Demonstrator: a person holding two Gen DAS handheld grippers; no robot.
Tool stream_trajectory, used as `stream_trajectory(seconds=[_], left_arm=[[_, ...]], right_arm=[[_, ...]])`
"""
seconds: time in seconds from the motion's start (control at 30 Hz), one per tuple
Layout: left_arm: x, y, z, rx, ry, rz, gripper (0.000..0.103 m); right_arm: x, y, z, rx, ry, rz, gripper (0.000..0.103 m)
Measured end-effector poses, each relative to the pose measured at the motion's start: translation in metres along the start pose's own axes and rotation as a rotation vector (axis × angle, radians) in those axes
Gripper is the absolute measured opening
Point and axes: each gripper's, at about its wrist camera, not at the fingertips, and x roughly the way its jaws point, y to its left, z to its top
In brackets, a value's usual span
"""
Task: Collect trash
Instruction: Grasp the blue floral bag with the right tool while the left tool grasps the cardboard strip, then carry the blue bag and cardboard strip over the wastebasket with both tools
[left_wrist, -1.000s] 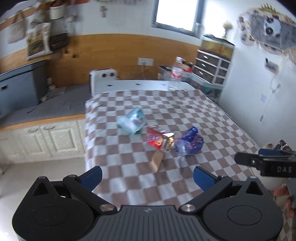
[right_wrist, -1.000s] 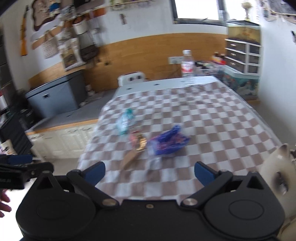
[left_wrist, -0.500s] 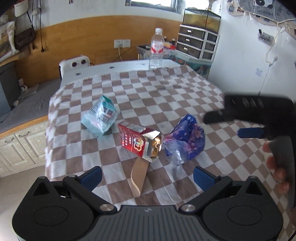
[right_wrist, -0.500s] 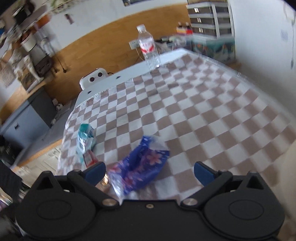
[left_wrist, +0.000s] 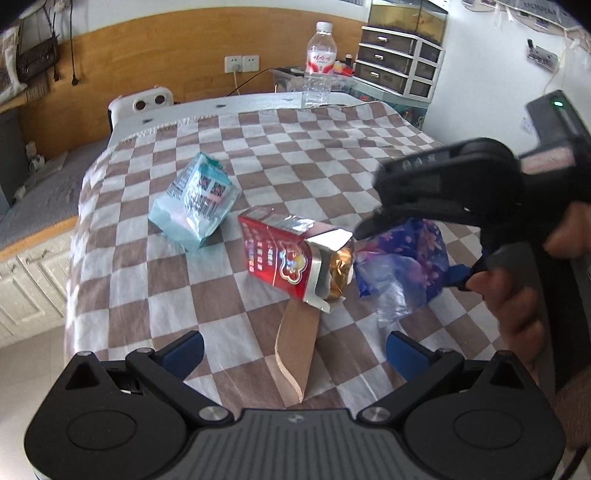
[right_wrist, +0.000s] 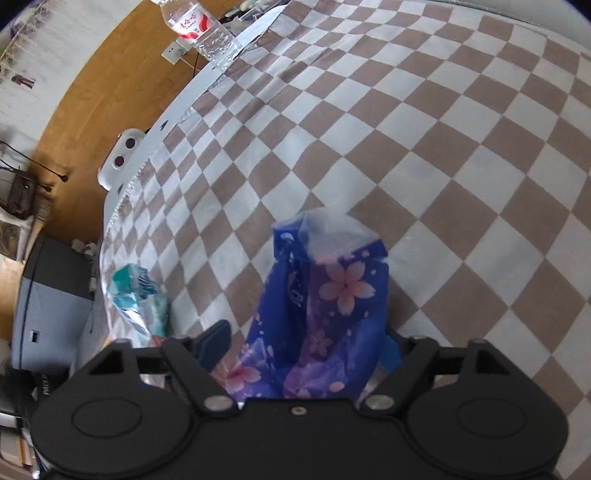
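In the right wrist view the blue flowered plastic wrapper (right_wrist: 325, 306) fills the lower centre of the frame, its long axis running from the bottom edge up toward the middle, with the clear torn end pointing up and away over the checkered tablecloth (right_wrist: 424, 147). It sits between the 2 fingers of the right gripper (right_wrist: 299, 345), whose jaws are closing around it; the pads do not yet visibly press on it. In the left wrist view the same wrapper (left_wrist: 404, 266) lies at centre right, just beside the open foil end of a red carton (left_wrist: 291, 258), whose long axis slants from centre toward lower right, mouth toward the wrapper. A strip of brown card (left_wrist: 295, 350) runs from under the carton toward the bottom of the frame. A teal packet (left_wrist: 195, 206) lies left of centre, tilted toward upper right. The left gripper (left_wrist: 295, 350) stands spread wide at the bottom, holding nothing. A water bottle (left_wrist: 319, 66) stands upright at the top.
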Motion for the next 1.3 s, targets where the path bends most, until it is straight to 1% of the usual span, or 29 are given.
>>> stream_trajectory(seconds=[0.03, 0.07, 0.1, 0.13, 0.2, 0.27, 0.3, 0.33, 0.37, 0.47, 0.5, 0.53, 0.6, 0.67, 0.7, 0.87, 1.07, 1.3], left_arm=[[0.001, 0.001, 0.000, -0.013, -0.002, -0.015, 0.103], [0.002, 0.003, 0.000, -0.027, -0.006, -0.036, 0.103], [0.004, 0.003, 0.000, -0.033, -0.008, -0.053, 0.103], [0.006, 0.003, 0.001, -0.032, -0.011, -0.061, 0.103], [0.010, 0.001, 0.001, -0.018, -0.010, -0.048, 0.103], [0.013, 0.002, 0.001, -0.017, -0.019, -0.063, 0.103], [0.014, 0.002, 0.001, -0.020, -0.027, -0.066, 0.102], [0.015, 0.002, 0.001, -0.013, -0.027, -0.058, 0.097], [0.018, 0.000, 0.002, 0.002, -0.023, -0.044, 0.087], [0.027, -0.003, 0.002, 0.046, 0.004, -0.027, 0.072], [0.030, -0.004, 0.002, 0.058, 0.015, -0.025, 0.069], [0.033, -0.005, 0.001, 0.070, 0.028, -0.026, 0.063], [0.035, -0.008, -0.001, 0.099, 0.024, -0.010, 0.054], [0.035, -0.011, 0.000, 0.112, 0.018, 0.005, 0.034], [0.034, -0.011, 0.000, 0.110, 0.018, 0.013, 0.028], [0.026, -0.014, -0.003, 0.109, 0.045, -0.014, 0.027], [-0.004, -0.021, -0.017, 0.081, 0.050, -0.056, 0.027], [-0.047, -0.025, -0.030, 0.035, 0.034, -0.053, 0.027]], right_arm=[[-0.002, 0.001, -0.002, -0.022, -0.006, 0.005, 0.058], [-0.002, 0.001, -0.003, -0.038, 0.001, 0.017, 0.048], [-0.004, -0.001, -0.003, -0.040, 0.007, 0.022, 0.045], [-0.007, -0.003, -0.004, -0.041, 0.007, 0.024, 0.038], [-0.014, -0.010, -0.006, -0.056, -0.005, 0.031, 0.034], [-0.023, -0.016, -0.011, -0.081, -0.017, 0.031, 0.027], [-0.027, -0.018, -0.013, -0.098, -0.019, 0.025, 0.026], [-0.031, -0.021, -0.015, -0.115, -0.021, 0.021, 0.024], [-0.036, -0.024, -0.018, -0.131, -0.023, 0.021, 0.023], [-0.048, -0.033, -0.025, -0.165, -0.028, 0.020, 0.021], [-0.052, -0.035, -0.027, -0.179, -0.030, 0.019, 0.020], [-0.056, -0.037, -0.030, -0.193, -0.033, 0.021, 0.018], [-0.064, -0.039, -0.035, -0.227, -0.035, 0.020, 0.016], [-0.070, -0.038, -0.040, -0.269, -0.040, 0.013, 0.014], [-0.073, -0.038, -0.043, -0.293, -0.045, 0.009, 0.014], [-0.085, -0.035, -0.056, -0.359, -0.054, -0.001, 0.012], [-0.098, -0.034, -0.071, -0.402, -0.060, -0.017, 0.011], [-0.128, -0.037, -0.091, -0.459, -0.097, -0.033, 0.011]])
